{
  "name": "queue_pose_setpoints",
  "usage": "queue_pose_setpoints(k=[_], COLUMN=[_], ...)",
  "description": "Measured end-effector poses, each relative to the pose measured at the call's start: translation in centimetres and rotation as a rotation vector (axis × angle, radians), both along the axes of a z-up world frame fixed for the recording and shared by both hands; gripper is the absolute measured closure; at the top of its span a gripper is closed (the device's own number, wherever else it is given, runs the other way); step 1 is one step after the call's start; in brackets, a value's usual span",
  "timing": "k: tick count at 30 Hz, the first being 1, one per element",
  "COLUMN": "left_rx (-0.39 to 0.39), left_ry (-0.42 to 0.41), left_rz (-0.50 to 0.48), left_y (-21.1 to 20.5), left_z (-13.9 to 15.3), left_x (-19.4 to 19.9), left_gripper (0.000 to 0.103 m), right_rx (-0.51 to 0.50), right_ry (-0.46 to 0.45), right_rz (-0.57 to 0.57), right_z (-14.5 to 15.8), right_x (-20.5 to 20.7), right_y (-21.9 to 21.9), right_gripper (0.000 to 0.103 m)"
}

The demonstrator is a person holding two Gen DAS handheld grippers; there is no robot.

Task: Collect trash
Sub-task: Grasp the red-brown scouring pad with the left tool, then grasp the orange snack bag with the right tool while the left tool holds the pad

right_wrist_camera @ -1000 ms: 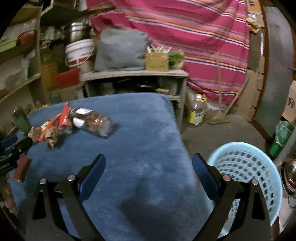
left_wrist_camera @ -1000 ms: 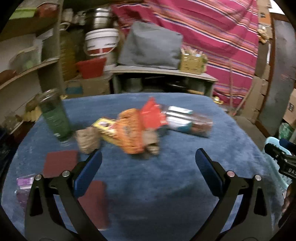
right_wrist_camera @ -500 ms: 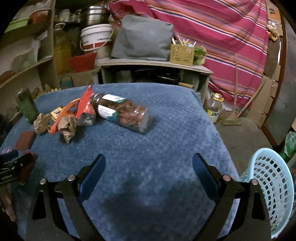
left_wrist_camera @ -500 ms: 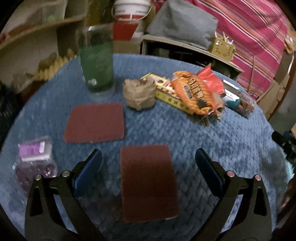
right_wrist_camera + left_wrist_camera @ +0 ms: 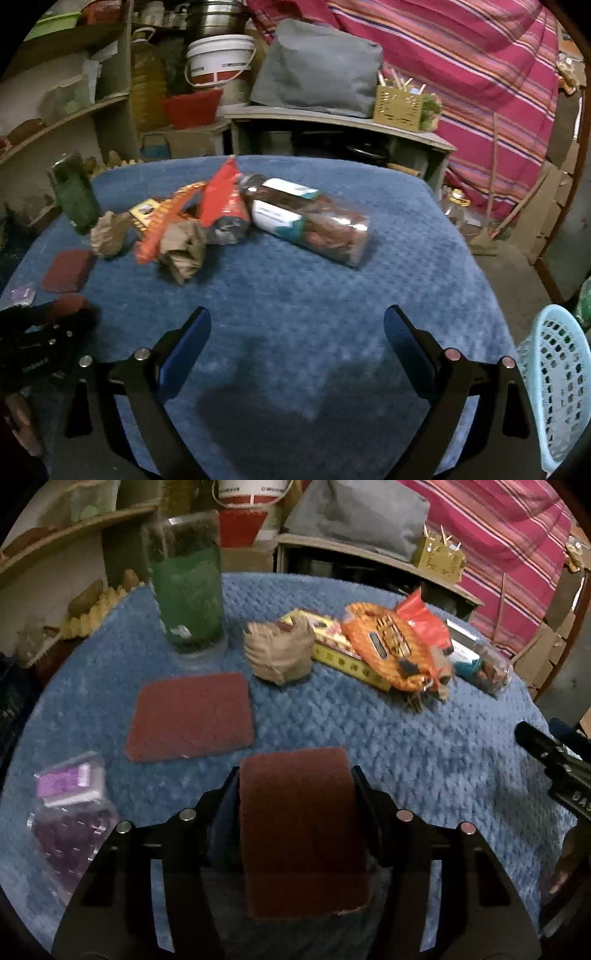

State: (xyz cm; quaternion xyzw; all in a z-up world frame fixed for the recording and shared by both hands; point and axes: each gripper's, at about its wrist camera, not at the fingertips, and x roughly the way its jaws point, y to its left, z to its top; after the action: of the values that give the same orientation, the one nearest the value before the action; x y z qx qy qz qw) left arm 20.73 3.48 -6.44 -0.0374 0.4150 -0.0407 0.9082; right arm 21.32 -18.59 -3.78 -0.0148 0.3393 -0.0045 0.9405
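Observation:
My left gripper [image 5: 295, 779] is shut on a dark red scouring pad [image 5: 299, 823] near the front of the blue-covered table [image 5: 424, 760]. A second red pad [image 5: 192, 714] lies just beyond to the left. Farther back lie a crumpled brown paper ball [image 5: 279, 651], a yellow box [image 5: 343, 653], an orange wrapper [image 5: 388, 646] and a red wrapper [image 5: 421, 622]. My right gripper [image 5: 297, 334] is open and empty above the table's near right part. The trash pile [image 5: 177, 229] and a lying clear jar [image 5: 306, 221] are ahead of it.
A tall green jar [image 5: 186, 587] stands at the back left. A purple packet [image 5: 70, 812] lies at the left front. A light blue laundry basket [image 5: 554, 384] stands on the floor at the right of the table. Shelves and a bench stand behind.
My left gripper has closed on the near red pad, which lay between its open fingers before. My right gripper has moved a little closer to the table.

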Motion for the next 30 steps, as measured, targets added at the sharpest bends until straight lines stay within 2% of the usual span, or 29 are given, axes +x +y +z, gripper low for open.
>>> queue_pose_setpoints(k=[7,11,21,25,28,30], left_rx=[0.017,0.01,0.023,0.021,0.01,0.006], left_ry=[-0.137,-0.157,-0.154,-0.158,-0.161,-0.164], left_rz=[0.023,0.06,0.1,0.114,0.126,0.13], left_y=[2.3,4.3,7.3,8.3,8.9,9.0], left_z=[3.1,3.6,3.1,3.2,3.4,3.6], left_x=[-0.8,-0.2,0.1,0.3,0.5,0.6], left_gripper=[0.046,0.046,0.046,0.046,0.046,0.046], right_rx=[-0.019,-0.025,-0.058,-0.066,-0.093,-0.095], right_ry=[-0.029,-0.029,-0.029,0.003,0.04,0.021], right_rz=[0.048,0.075,0.158,0.165,0.172,0.165], right_z=[0.9,1.0,1.9,1.3,0.1,0.1], right_x=[1.2,2.0,6.0,8.0,9.1,9.0], right_y=[3.9,5.7,10.7,11.6,12.1,12.0], right_gripper=[0.01,0.012,0.047,0.052,0.067,0.08])
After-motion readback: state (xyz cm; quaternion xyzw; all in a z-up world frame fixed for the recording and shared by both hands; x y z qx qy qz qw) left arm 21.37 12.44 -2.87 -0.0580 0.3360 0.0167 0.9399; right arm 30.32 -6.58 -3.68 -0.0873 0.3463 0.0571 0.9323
